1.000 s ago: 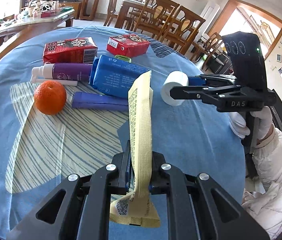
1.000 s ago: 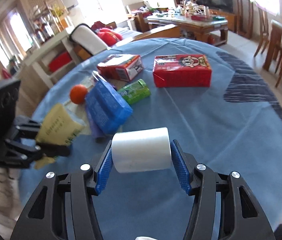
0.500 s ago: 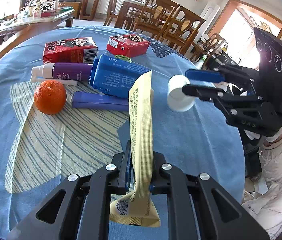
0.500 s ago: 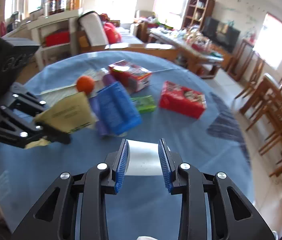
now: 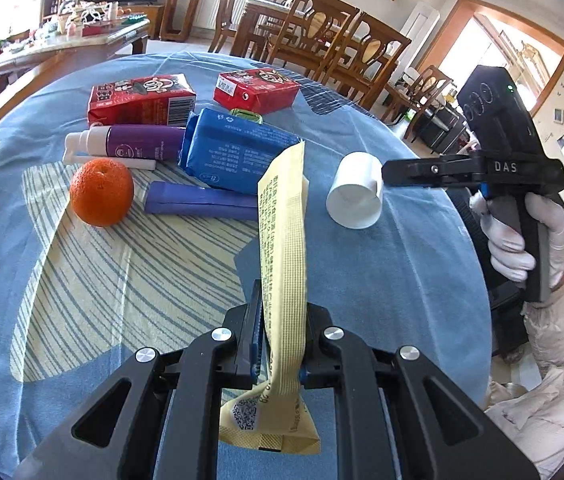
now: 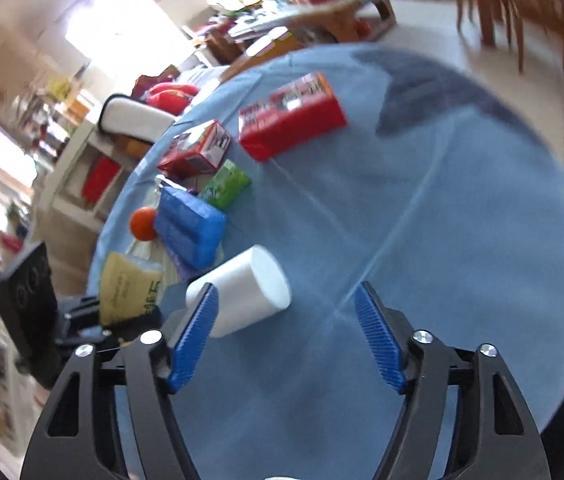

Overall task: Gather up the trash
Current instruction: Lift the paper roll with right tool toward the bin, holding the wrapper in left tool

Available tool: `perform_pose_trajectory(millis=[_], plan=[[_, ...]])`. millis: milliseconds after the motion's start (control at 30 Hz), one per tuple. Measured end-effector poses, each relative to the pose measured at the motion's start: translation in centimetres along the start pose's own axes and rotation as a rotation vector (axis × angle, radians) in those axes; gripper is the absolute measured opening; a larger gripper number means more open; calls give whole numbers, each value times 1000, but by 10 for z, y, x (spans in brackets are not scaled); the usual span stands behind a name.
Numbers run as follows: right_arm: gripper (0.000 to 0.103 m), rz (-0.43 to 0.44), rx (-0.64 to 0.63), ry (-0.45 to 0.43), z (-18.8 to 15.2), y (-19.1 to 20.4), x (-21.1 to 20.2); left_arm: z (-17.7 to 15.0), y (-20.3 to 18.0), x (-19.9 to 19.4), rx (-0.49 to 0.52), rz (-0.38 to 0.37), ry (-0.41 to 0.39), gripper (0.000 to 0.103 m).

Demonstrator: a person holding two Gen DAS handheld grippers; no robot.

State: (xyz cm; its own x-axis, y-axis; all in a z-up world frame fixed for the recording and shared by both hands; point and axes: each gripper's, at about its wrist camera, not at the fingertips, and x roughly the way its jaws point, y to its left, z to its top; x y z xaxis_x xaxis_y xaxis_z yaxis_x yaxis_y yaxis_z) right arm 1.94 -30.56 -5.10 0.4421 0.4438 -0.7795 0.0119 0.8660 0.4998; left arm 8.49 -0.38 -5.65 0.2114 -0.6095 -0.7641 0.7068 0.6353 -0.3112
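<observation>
My left gripper (image 5: 280, 340) is shut on a flat yellow packet (image 5: 284, 248) that stands up between its fingers; the packet also shows in the right wrist view (image 6: 130, 288). A white paper cup (image 5: 356, 192) lies on its side on the blue tablecloth (image 5: 362, 280). In the right wrist view the cup (image 6: 242, 290) lies beside the left blue pad (image 6: 194, 336) of my right gripper (image 6: 286, 316), which is open wide and holds nothing. From the left wrist view my right gripper (image 5: 390, 168) sits just right of the cup.
On the far left of the round table lie two red cartons (image 5: 140, 100) (image 5: 256, 90), a blue pack (image 5: 238, 156), a purple tube (image 5: 130, 146), a purple bar (image 5: 202, 202), an orange (image 5: 102, 192) and a green carton (image 6: 224, 184). Wooden chairs (image 5: 334, 44) stand behind.
My right gripper has opened and let go of the white cup, which now lies on the tablecloth. The right gripper has tilted. My left gripper has stayed still with the yellow packet.
</observation>
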Motion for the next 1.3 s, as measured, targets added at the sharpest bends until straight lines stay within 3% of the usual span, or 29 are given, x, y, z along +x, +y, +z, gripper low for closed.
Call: perform_pose_trajectory(millis=[133, 400, 467, 600, 767, 900, 1200, 1300], plan=[[64, 17, 28, -11, -1, 14, 9, 0, -4, 1, 7, 10, 1, 15], [64, 40, 75, 3, 33, 31, 39, 1, -7, 2, 11, 16, 1, 15], [55, 43, 84, 20, 36, 33, 48, 1, -6, 2, 4, 9, 0, 15], [45, -23, 10, 19, 35, 46, 53, 1, -2, 1, -16, -15, -1, 15], [44, -78, -97, 4, 27, 62, 53, 1, -2, 1, -16, -15, -1, 15], [43, -80, -196, -112, 15, 80, 33, 0, -1, 0, -11, -10, -4, 15], [42, -210, -456, -447, -15, 115, -11, -7, -4, -8, -14, 9, -40, 13], [42, -239, -506, -486, -21, 120, -16, -9, -5, -10, -18, 23, -53, 13]])
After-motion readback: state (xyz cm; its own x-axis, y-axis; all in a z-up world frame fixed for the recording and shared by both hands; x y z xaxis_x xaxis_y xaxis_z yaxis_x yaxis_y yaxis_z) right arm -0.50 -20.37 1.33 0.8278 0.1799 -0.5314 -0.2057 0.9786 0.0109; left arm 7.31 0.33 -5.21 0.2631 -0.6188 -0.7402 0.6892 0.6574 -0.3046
